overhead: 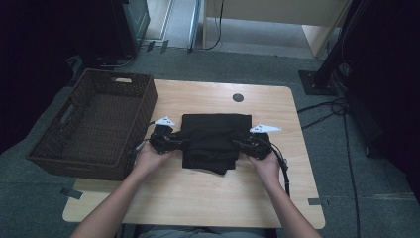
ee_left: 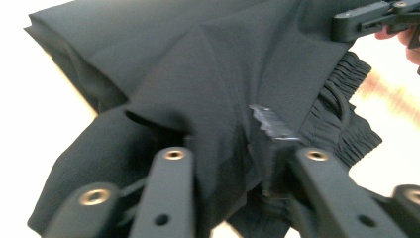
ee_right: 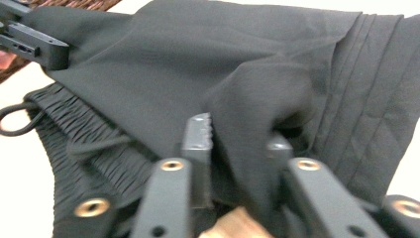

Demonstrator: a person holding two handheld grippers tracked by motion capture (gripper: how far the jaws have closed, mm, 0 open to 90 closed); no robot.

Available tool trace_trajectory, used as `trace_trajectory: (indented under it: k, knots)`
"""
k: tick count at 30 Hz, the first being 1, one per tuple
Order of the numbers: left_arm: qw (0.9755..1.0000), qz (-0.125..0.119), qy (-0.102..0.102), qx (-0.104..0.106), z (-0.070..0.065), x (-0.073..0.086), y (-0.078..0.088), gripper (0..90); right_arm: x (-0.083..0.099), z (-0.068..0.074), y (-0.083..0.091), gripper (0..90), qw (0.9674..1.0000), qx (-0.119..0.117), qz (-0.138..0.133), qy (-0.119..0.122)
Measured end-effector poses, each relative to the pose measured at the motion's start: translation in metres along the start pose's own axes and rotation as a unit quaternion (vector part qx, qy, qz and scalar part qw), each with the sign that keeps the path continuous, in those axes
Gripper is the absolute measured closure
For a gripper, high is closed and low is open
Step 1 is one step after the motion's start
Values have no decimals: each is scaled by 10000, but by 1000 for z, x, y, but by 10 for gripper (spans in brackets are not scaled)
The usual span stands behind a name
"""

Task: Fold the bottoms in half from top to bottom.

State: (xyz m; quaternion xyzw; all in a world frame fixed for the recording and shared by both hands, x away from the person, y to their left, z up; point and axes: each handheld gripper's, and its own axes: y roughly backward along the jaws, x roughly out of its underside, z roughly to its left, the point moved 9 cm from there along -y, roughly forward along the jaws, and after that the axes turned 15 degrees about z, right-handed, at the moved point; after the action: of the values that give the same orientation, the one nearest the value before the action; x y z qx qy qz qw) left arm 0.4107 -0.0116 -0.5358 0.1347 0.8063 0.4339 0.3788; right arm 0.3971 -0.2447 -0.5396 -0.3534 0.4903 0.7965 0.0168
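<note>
A folded black garment [overhead: 213,134] lies in the middle of the wooden table [overhead: 198,198]. My left gripper [overhead: 181,142] is at its left edge and my right gripper [overhead: 238,144] at its right edge, both pointing inward. In the left gripper view a raised fold of the black cloth [ee_left: 198,84] stands between the parted jaws of the left gripper [ee_left: 228,141], one toothed pad [ee_left: 270,124] bare. In the right gripper view a similar fold [ee_right: 257,99] sits loosely between the jaws of the right gripper [ee_right: 238,141]. The elastic waistband [ee_right: 74,144] with its drawstring lies beside it.
A dark woven basket [overhead: 89,124] stands at the table's left edge, close to my left hand. A round black cable hole [overhead: 237,97] sits near the far edge. Black stands and cables lie on the floor at the right.
</note>
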Motion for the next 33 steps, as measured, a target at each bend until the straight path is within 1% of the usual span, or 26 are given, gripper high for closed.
trace_trajectory:
  k: [2,4,7,8,9,10,11,12,15,16,19,20,22,23,24,25,26,27,28,29,30,32,33]
  knots:
    - [10000,-37,28,-7,2,0,6,635,2,-1,6,615,10000,-13,-64,14]
    - [10000,-64,61,34,2,-3,14,622,2,-2,14,592,10000,-12,-81,18]
    - [9999,-139,12,3,2,-11,27,622,0,-4,26,588,9999,12,-165,43]
    - [9998,-203,4,3,1,-15,32,630,-2,-5,31,587,9998,10,-195,39]
    - [9997,-228,-6,3,0,-17,36,632,-5,-5,37,581,9997,-30,-241,9]
    - [9996,-282,-2,-29,1,-20,40,633,-7,-5,41,578,9996,-53,-280,-6]
    - [9993,-369,12,-30,1,-23,44,632,-9,-5,46,579,9994,-70,-332,-13]
    - [9992,-404,27,-21,1,-26,47,631,-12,-5,51,579,9993,-79,-379,-11]
    - [9989,-459,113,-45,7,-33,53,627,-20,-10,59,593,9990,-2,-437,6]
    - [9989,-438,113,-111,10,-36,52,635,-22,-13,59,603,9989,26,-457,-10]
    - [9992,-289,140,-236,21,-44,46,672,-31,-24,57,671,9989,22,-448,-119]
    - [9992,-278,190,-221,25,-47,42,691,-34,-27,55,692,9988,2,-459,-186]
    - [9993,-174,273,-207,34,-53,34,733,-44,-34,51,728,9982,-33,-537,-273]
    - [9993,-112,278,-223,38,-54,29,754,-47,-36,47,744,9982,-68,-517,-309]
    - [9992,-47,271,-290,42,-56,23,769,-51,-39,43,760,9982,-65,-508,-327]
    - [9992,-13,243,-315,44,-56,20,794,-55,-42,36,770,9982,-73,-483,-343]
    - [9992,-13,243,-315,44,-56,20,802,-57,-44,32,768,9983,-68,-454,-372]
    - [9990,69,294,-341,51,-57,11,813,-60,-47,25,770,9985,-35,-405,-361]
    - [9988,69,358,-332,54,-57,5,828,-62,-49,21,782,9987,-33,-385,-341]
    - [9987,54,386,-327,56,-57,3,843,-63,-52,13,809,9990,2,-271,-357]
    - [9987,75,388,-318,57,-56,0,854,-64,-53,9,829,9992,-5,-223,-343]
    - [9985,112,416,-327,60,-55,-6,865,-65,-55,1,841,9995,0,-99,-310]
    - [9985,155,415,-331,61,-54,-9,872,-66,-56,-4,849,9995,71,-49,-295]
